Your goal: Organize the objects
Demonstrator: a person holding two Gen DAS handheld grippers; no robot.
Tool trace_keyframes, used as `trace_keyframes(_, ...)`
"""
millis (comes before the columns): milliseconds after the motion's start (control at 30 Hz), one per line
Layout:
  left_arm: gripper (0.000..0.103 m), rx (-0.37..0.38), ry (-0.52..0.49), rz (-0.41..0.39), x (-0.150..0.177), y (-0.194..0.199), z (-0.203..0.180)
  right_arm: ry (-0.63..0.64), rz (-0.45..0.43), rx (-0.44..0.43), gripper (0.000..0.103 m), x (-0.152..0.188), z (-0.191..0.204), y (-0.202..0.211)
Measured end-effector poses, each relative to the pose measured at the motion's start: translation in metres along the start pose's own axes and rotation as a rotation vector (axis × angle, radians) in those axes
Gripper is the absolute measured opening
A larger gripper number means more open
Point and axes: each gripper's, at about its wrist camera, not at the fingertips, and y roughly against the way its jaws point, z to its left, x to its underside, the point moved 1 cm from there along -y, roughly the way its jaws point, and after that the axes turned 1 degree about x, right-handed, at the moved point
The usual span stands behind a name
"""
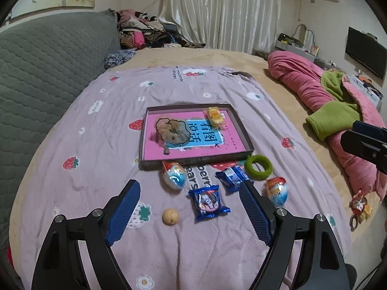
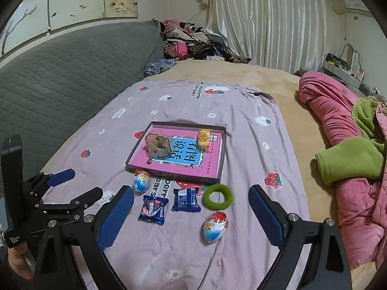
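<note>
A shallow box [image 1: 244, 130] [image 2: 223, 145] with a pink and blue floor lies on the lilac blanket. In it are a tan scrunchie [image 1: 173, 130] [image 2: 158, 145] and a yellow snack pack [image 1: 214, 116] [image 2: 203, 138]. In front of it lie two foil eggs [image 1: 174, 174] [image 1: 277, 191] [image 2: 141, 180] [image 2: 215, 226], two blue cookie packs [image 1: 208, 201] [image 1: 232, 177] [image 2: 152, 209] [image 2: 186, 199], a green scrunchie [image 1: 258, 167] [image 2: 217, 196] and a small tan walnut [image 1: 170, 216]. My left gripper [image 1: 189, 193] is open above the packs. My right gripper [image 2: 191, 198] is open and empty.
A grey quilted headboard [image 1: 43, 67] runs along the left. A pink and green duvet [image 1: 321, 96] [image 2: 348, 149] is heaped on the right. More small items [image 1: 359, 207] lie near the bed's right edge. Clothes [image 2: 191, 41] are piled at the back.
</note>
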Motion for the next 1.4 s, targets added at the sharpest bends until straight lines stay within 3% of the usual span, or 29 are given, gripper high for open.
trace_keyframes(533,0.085,0.024,-0.015,-0.034,0.032,0.027,-0.013,0.0,0.016,-0.022,0.101,0.044,0.004,0.016)
trace_keyframes(1100,0.085,0.065,-0.01,0.003,0.076,0.016,-0.025,-0.013,0.054,-0.004,0.101,0.084,-0.003,0.005)
trace_keyframes(1400,0.085,0.069,-0.01,-0.002,0.085,0.014,-0.024,-0.019,0.061,-0.004,0.101,0.097,-0.004,0.004)
